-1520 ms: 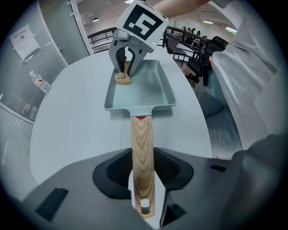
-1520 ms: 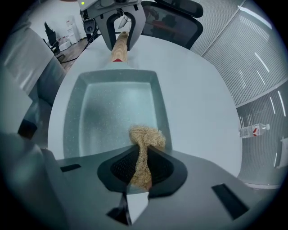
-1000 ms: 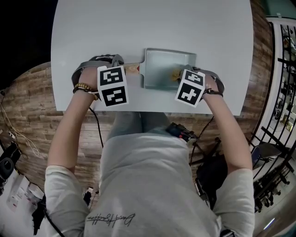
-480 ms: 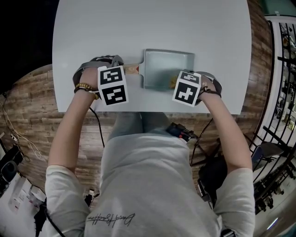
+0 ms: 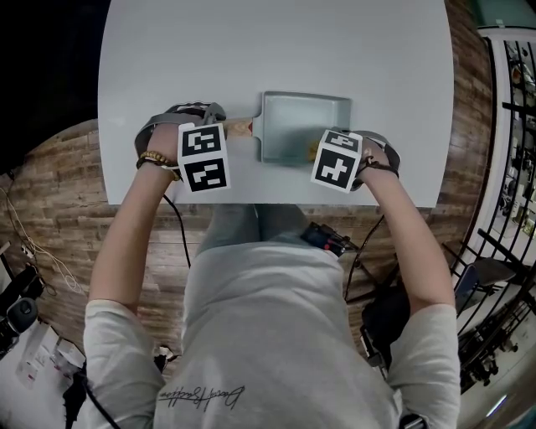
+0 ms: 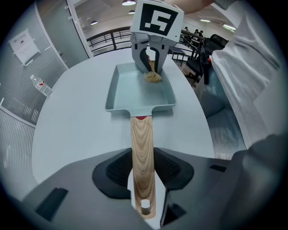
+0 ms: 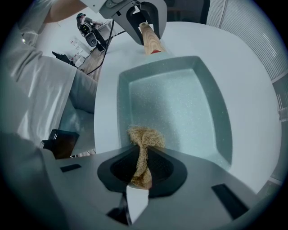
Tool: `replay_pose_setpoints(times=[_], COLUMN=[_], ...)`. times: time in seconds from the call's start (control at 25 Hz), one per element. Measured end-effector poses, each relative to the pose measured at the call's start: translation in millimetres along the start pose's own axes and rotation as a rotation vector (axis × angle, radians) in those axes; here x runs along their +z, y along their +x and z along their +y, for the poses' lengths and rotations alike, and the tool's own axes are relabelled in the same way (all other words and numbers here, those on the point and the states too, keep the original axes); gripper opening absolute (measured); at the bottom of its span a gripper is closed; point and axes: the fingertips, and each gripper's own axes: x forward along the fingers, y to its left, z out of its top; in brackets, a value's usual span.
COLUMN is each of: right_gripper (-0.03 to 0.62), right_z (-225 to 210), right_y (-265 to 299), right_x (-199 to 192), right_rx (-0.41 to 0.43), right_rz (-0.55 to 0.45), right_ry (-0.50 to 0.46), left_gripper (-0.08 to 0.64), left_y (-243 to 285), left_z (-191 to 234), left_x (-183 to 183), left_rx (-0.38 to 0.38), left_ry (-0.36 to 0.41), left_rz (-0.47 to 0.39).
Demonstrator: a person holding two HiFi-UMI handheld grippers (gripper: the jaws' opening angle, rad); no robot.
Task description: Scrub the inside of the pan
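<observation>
My light grey short-sleeved T-shirt (image 5: 276,335) bears dark script; a gold beaded bracelet (image 5: 153,157) rings my left wrist. Grey left tongs (image 6: 144,197) and right tongs (image 7: 138,182) each bear black square markings on white.

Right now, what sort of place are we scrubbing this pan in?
Probably a large open hall or lab space, not a home kitchen. The pan sits on a bare white table over wood-look flooring, and the left gripper view shows ceiling lights and a long railing behind.
</observation>
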Motion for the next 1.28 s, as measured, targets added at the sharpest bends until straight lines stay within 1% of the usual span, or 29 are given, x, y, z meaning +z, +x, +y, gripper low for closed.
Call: replay_pose_setpoints(times=[0.08, 0.16, 0.4, 0.52, 0.68, 0.88, 1.0, 1.12, 1.28], right_gripper=[0.067, 0.067, 0.067, 0.067, 0.067, 0.067, 0.067, 0.067, 0.067], right_z=[0.6, 1.4, -0.5, -0.8, -0.4, -5.3, -9.3, -11.1, -14.9], right_y=[0.2, 0.3, 0.8, 0.5, -2.7, -8.7, -16.8, -26.7, -44.1], right_x=[-0.4, -0.2, -1.1, -1.1, 0.7, 3.9, 5.1, 6.8, 9.1], right_rx=[-0.001, -0.002, -0.010, -0.027, -0.047, -0.064, -0.085, -0.110, -0.145], right_rz=[0.007, 0.011, -0.004, -0.015, -0.045, -0.112, -0.165, -0.215, -0.308], right_ry=[0.001, 0.001, 0.003, 0.000, 0.014, 0.064, 0.105, 0.147, 0.227], left_gripper=[0.156, 0.181, 0.186, 0.186, 0.186, 0.183, 0.151, 0.093, 0.024], left_y=[1.0, 2.7, 1.7, -0.9, -7.2, -14.7, -23.2, -33.1, -46.7], left_z=[-0.6, -1.3, -0.2, -0.1, -1.1, 1.1, 6.7, 10.1, 10.5], left_x=[-0.7, -3.4, 0.3, 2.2, 2.2, 5.0, 8.8, 12.5, 17.6], left_rx=[0.000, 0.000, -0.002, -0.004, -0.007, 0.002, 0.024, 0.047, 0.084], left_ry=[0.003, 0.004, -0.006, -0.014, -0.028, -0.048, -0.075, -0.119, -0.150], left_rz=[0.002, 0.011, -0.001, -0.008, -0.019, -0.047, -0.077, -0.120, -0.156])
